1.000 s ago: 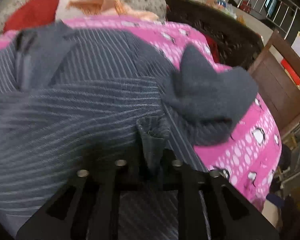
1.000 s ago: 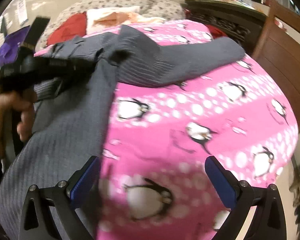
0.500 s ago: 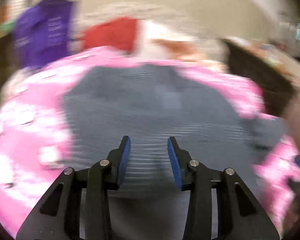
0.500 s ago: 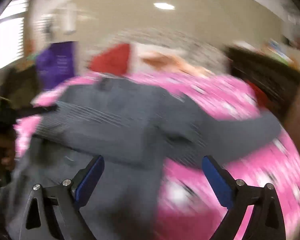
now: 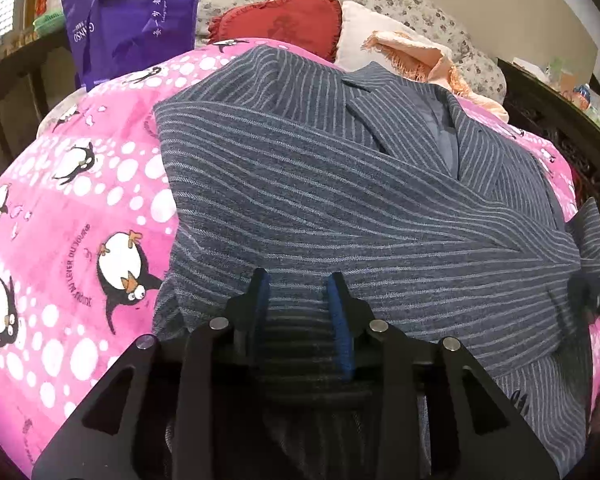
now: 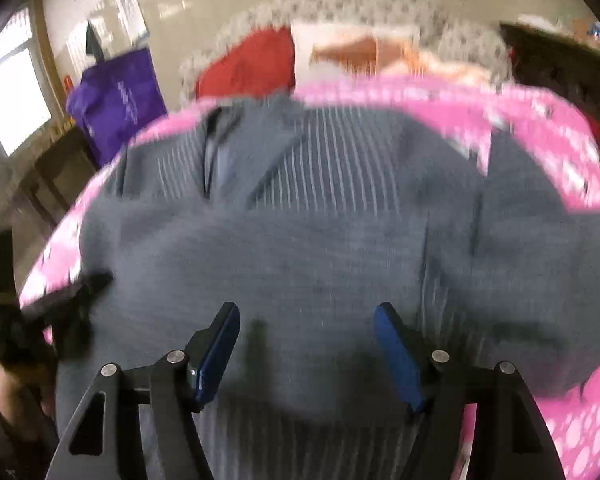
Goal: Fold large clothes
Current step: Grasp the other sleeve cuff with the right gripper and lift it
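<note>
A grey pinstriped jacket (image 5: 340, 200) lies front up on the pink penguin blanket (image 5: 80, 200), one sleeve folded across its chest. My left gripper (image 5: 297, 280) hovers over the jacket's lower part. Its jaws are opening, a narrow gap between the blue pads, and no cloth is pinched. In the blurred right wrist view, my right gripper (image 6: 307, 308) is over the jacket (image 6: 320, 220) lower down. Its jaws are closing but still stand wide apart, with the cloth beneath them and not pressed. The left gripper (image 6: 44, 304) shows at that view's left edge, in a hand (image 6: 8, 392).
A purple bag (image 5: 132, 12) hangs at the back left. A red heart cushion (image 5: 280, 20), a white and orange pillow (image 5: 400, 48) and a floral pillow lie at the bed's head. Dark carved wooden furniture (image 5: 560, 120) stands along the right side.
My left gripper let go of the jacket fold it pinched and swung across to face the jacket front. My right gripper moved from over the blanket to over the jacket, its jaws narrowing.
</note>
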Demonstrator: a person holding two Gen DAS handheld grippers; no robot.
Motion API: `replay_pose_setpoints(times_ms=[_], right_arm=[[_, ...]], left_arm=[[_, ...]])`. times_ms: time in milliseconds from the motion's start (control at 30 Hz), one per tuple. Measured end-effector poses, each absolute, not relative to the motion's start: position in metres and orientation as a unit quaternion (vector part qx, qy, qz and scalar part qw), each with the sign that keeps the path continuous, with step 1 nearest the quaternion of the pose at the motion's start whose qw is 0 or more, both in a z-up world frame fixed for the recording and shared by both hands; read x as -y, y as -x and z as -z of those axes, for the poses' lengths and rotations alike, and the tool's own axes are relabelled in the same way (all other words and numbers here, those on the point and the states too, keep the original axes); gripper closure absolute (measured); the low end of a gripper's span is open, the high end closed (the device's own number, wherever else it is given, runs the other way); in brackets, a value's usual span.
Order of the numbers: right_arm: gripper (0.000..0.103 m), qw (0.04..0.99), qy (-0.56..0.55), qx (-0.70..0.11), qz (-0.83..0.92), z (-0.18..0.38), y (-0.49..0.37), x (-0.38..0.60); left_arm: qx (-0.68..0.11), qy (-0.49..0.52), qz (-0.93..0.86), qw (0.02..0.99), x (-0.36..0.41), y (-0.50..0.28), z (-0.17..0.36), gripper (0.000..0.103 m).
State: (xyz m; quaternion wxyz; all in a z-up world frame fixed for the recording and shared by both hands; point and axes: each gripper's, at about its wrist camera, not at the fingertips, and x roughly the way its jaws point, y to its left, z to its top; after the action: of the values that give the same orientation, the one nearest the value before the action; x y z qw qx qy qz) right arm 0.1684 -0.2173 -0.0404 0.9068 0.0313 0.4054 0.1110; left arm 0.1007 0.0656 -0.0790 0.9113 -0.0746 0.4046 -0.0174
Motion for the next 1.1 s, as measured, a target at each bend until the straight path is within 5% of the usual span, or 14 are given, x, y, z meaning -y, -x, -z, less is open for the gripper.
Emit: replay_pose_setpoints(times_ms=[233, 900, 1100], right_arm=[[0.025, 0.906, 0.028, -0.416, -0.069, 0.081, -0.186, 0.191], [0.023, 0.912, 0.027, -0.404, -0.071, 0.084, -0.187, 0.193], [0.028, 0.944, 0.016, -0.329, -0.030, 0.003, -0.143, 0.254]], left_arm=[[-0.405, 0.079, 0.020, 0.911, -0.073, -0.105, 0.080, 0.073], [-0.409, 0.037, -0.006, 0.912, -0.057, -0.114, 0.084, 0.073], [-0.408, 0.032, -0.009, 0.912, -0.056, -0.113, 0.083, 0.073]])
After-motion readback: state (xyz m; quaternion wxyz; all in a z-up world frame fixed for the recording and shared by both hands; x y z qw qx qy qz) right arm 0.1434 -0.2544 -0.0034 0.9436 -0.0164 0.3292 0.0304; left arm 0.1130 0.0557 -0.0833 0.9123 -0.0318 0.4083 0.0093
